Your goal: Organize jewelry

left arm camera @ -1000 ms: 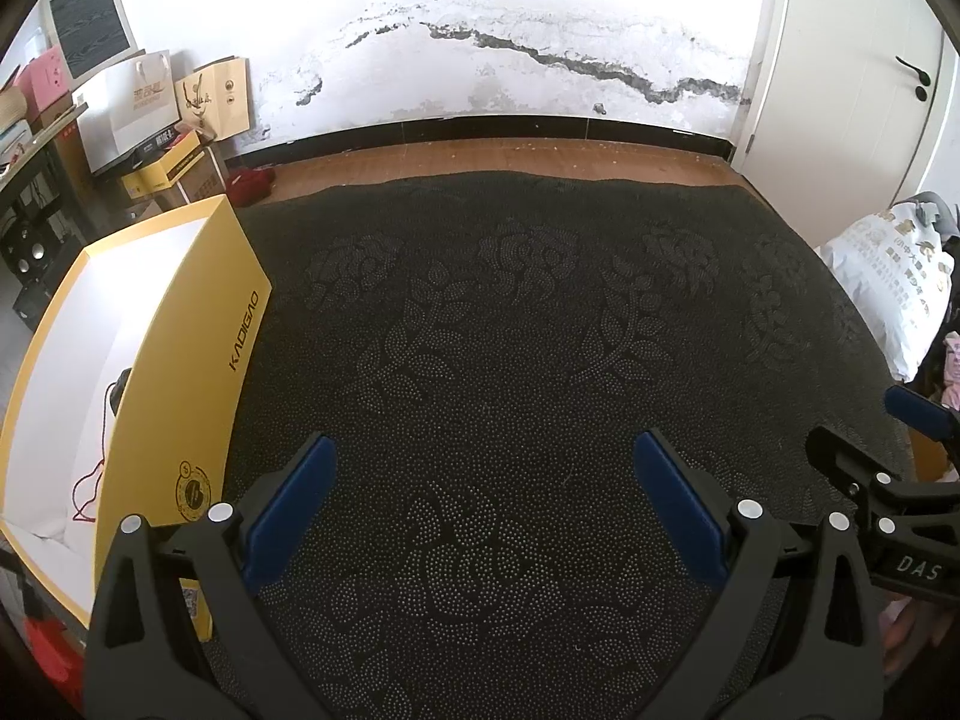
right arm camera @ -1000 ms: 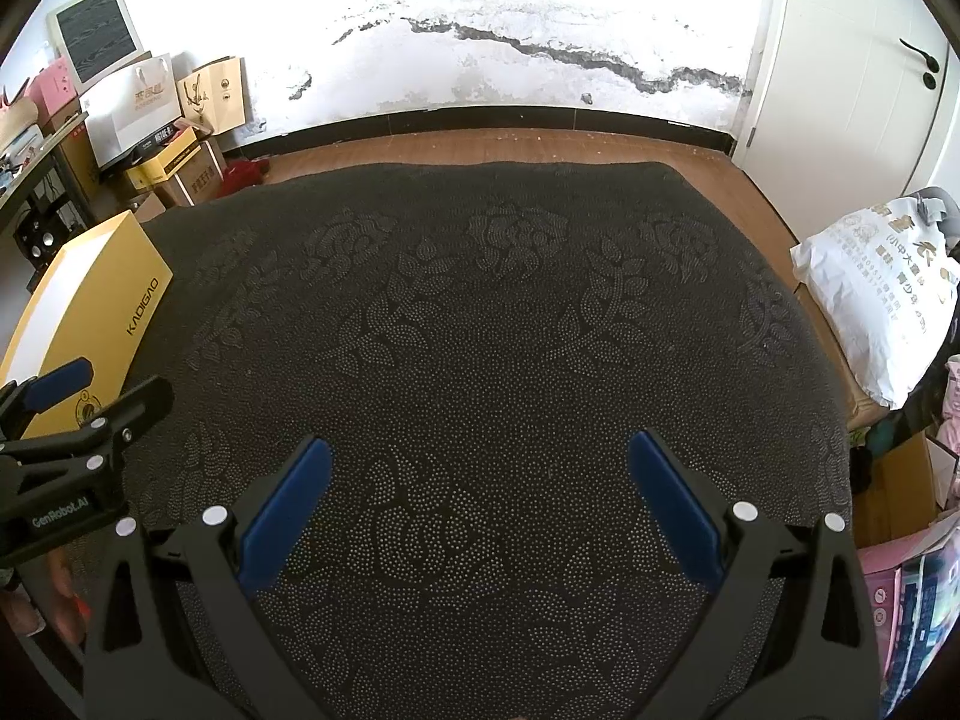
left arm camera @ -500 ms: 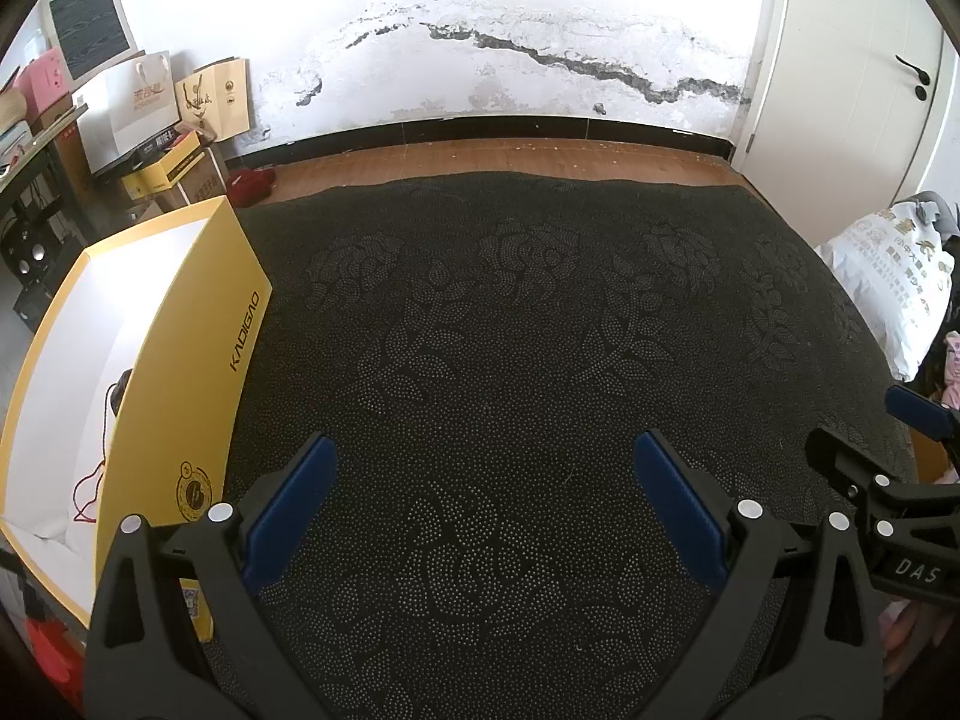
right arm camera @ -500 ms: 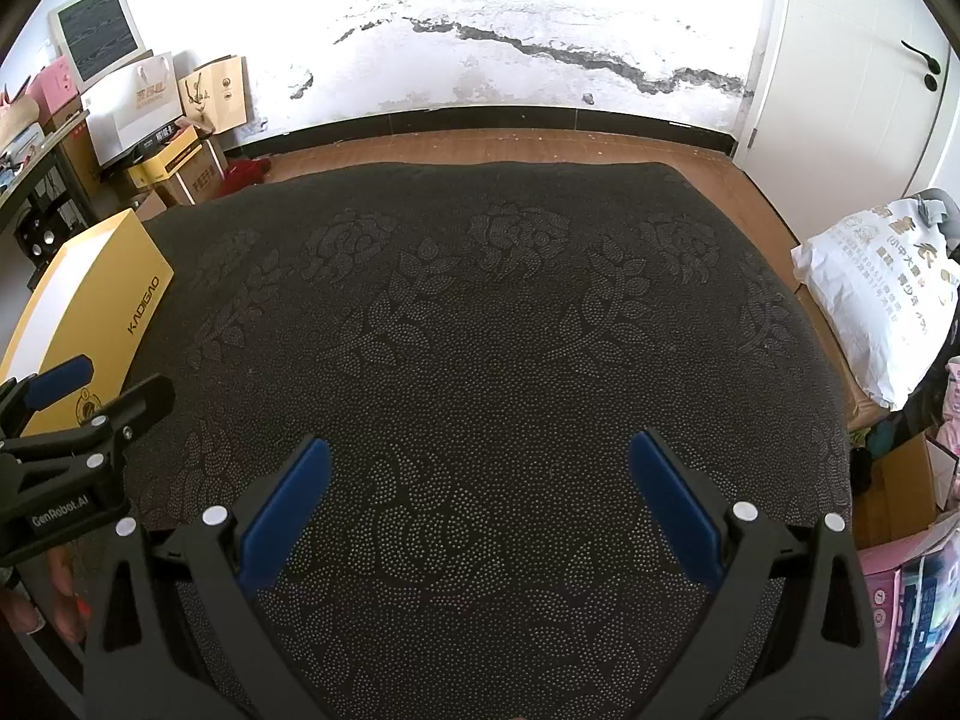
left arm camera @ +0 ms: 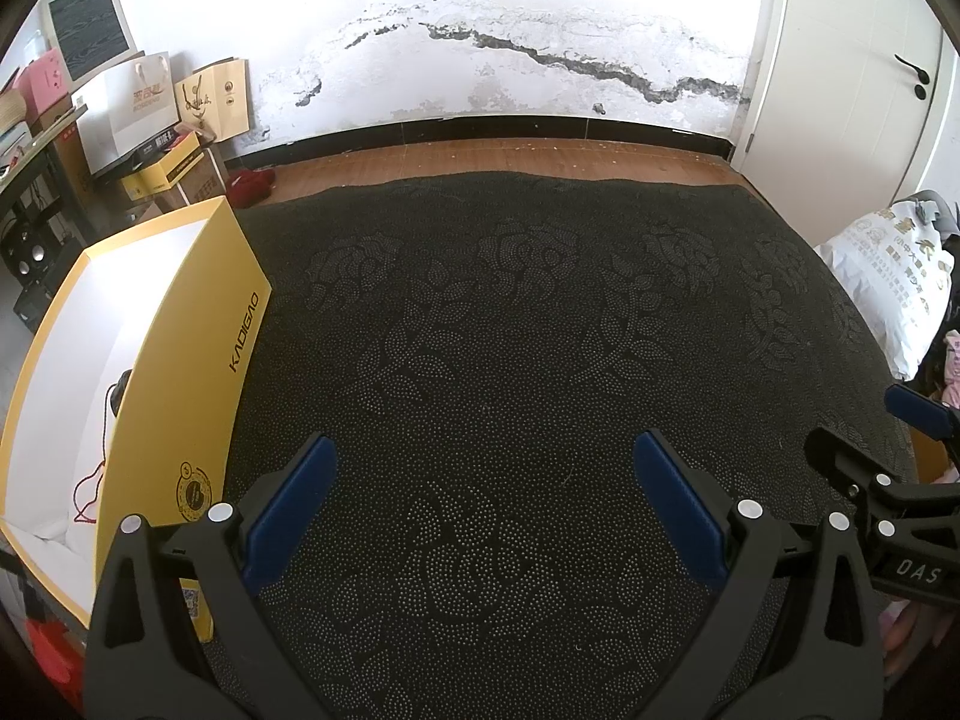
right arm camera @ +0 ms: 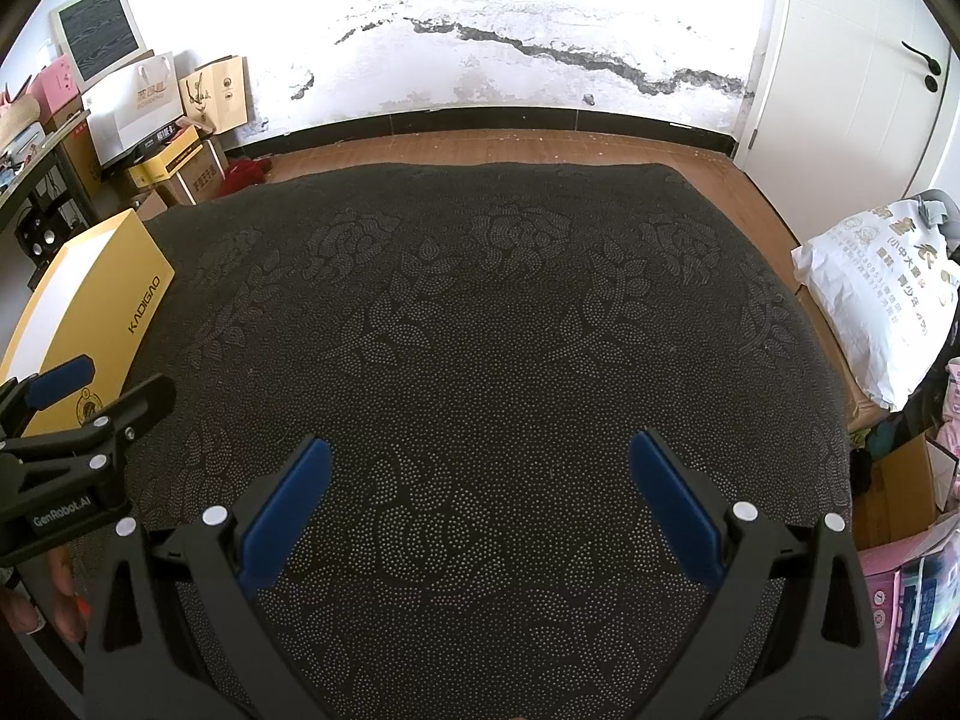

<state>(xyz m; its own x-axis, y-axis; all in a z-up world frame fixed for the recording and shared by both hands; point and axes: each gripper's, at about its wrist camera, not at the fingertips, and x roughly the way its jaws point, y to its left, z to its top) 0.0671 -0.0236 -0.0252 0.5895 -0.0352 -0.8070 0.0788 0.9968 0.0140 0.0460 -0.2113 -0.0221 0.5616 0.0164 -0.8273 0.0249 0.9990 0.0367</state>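
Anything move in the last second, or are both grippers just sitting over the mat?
Nothing visibly changed. The left gripper and right gripper stay open and empty above the dark floral-patterned mat; the open yellow cardboard box with the red cord inside has not shifted.

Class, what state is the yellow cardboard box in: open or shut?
Open. The yellow cardboard box has no lid on; its white interior shows, with a red cord lying inside.

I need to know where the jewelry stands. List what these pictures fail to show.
- Yellow box, left wrist view: its near wall and the frame edge hide most of the inside; only a red cord and a dark piece show.
- Right wrist view: the box interior is hidden entirely.
- Black mat: its near edge lies behind both open grippers.
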